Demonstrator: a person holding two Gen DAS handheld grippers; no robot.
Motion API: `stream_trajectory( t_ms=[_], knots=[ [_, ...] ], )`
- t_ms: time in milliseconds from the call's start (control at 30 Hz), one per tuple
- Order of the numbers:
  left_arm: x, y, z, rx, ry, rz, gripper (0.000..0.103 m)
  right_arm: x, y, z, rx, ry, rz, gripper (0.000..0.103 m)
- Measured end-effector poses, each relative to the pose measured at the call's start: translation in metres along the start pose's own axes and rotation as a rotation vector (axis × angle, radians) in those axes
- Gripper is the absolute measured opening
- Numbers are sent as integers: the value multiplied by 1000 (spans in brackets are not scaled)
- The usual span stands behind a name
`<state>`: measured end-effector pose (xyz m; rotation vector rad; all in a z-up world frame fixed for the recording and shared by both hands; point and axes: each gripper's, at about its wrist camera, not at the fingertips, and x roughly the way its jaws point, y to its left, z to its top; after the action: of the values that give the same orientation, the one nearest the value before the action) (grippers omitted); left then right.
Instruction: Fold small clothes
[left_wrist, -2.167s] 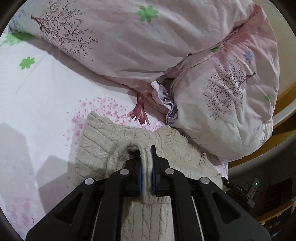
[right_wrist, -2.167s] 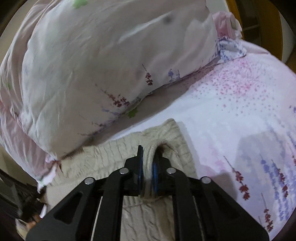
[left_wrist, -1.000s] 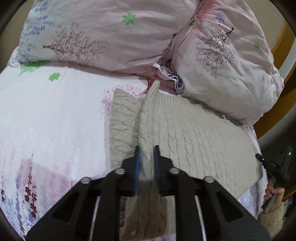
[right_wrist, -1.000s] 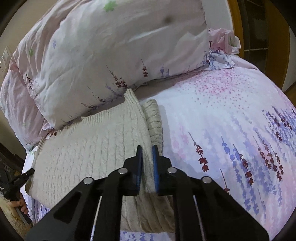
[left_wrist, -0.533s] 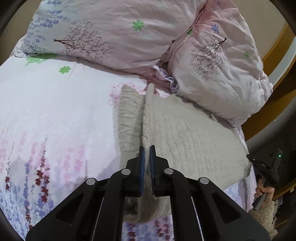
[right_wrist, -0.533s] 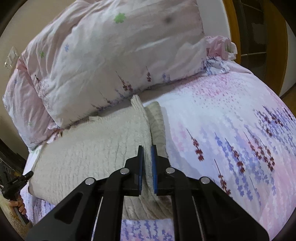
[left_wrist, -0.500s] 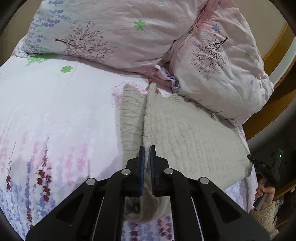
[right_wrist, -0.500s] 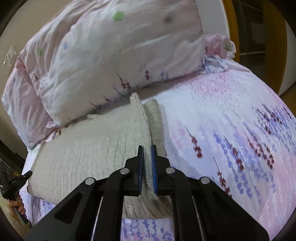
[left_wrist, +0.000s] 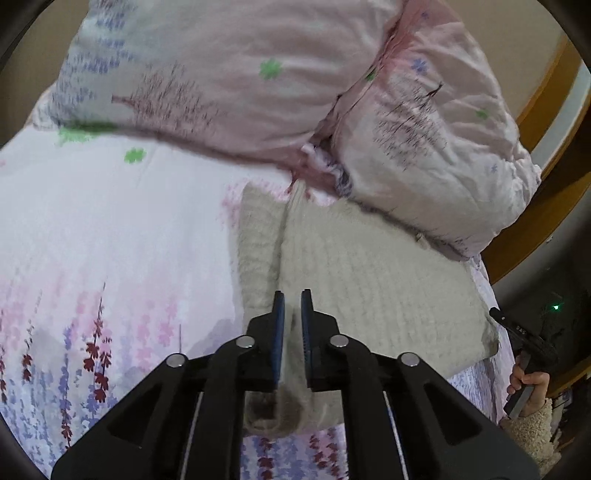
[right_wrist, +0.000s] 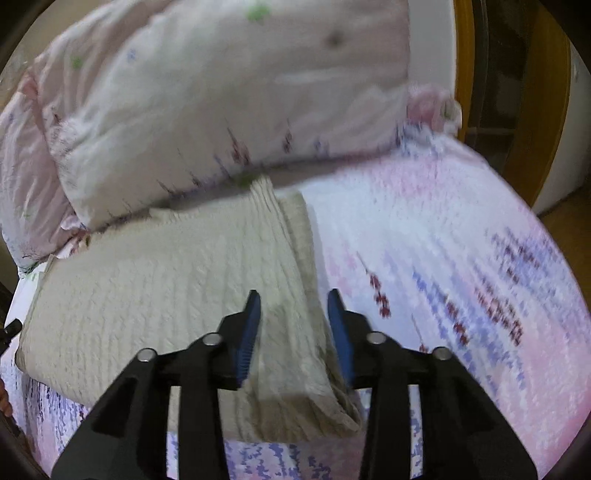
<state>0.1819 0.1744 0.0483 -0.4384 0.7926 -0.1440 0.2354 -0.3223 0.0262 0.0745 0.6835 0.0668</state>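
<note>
A cream cable-knit sweater (left_wrist: 369, 280) lies folded on the floral bed sheet (left_wrist: 110, 240), its far edge against the pillows. It also shows in the right wrist view (right_wrist: 166, 277). My left gripper (left_wrist: 290, 306) is over the sweater's near folded edge, its blue pads a narrow gap apart with knit fabric between them. My right gripper (right_wrist: 293, 306) is open wide over the sweater's other near corner, and the fabric lies loose between its fingers.
Two large pink floral pillows (left_wrist: 258, 74) lie along the far side, also in the right wrist view (right_wrist: 221, 92). A wooden bed frame (left_wrist: 546, 122) runs at the right. The person's hand on the other gripper's handle (left_wrist: 528, 380) shows at lower right.
Both grippers pulled the sweater's folded edge toward me. The right gripper has now opened wide and let the fabric go. The left pads have parted slightly.
</note>
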Motion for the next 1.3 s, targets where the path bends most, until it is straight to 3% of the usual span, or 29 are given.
stream_trajectory(
  t_ms=[100, 133, 300, 433, 633, 767, 800, 900, 1067, 1300],
  knots=[
    [1, -22, 1, 65, -24, -8, 49, -2, 22, 1, -68, -1, 57, 39],
    [4, -29, 0, 90, -25, 2, 52, 1, 29, 0, -90, 11, 67, 39],
    [30, -46, -7, 169, 36, 28, 54, 17, 48, -2, -139, 45, 81, 39],
    [48, -42, -16, 188, 88, 69, 54, 42, 54, -9, -203, 98, -20, 41],
    [52, -43, -23, 219, 68, 76, 55, 50, 52, -5, -213, 94, -49, 50],
    [36, -31, -15, 115, 42, 0, 57, 38, 56, -1, -183, 82, -44, 49],
    [27, -22, -10, 60, 11, -33, 64, 33, 58, -1, -170, 70, -17, 49],
    [13, 5, 2, -80, -40, -72, 68, 20, 75, 1, -167, 42, 85, 49],
    [23, 37, 7, -253, 8, -97, 68, 25, 114, -3, -231, 49, 154, 47],
    [39, 49, 3, -371, 44, -155, 68, 41, 158, -9, -290, 65, 180, 43]
  ],
)
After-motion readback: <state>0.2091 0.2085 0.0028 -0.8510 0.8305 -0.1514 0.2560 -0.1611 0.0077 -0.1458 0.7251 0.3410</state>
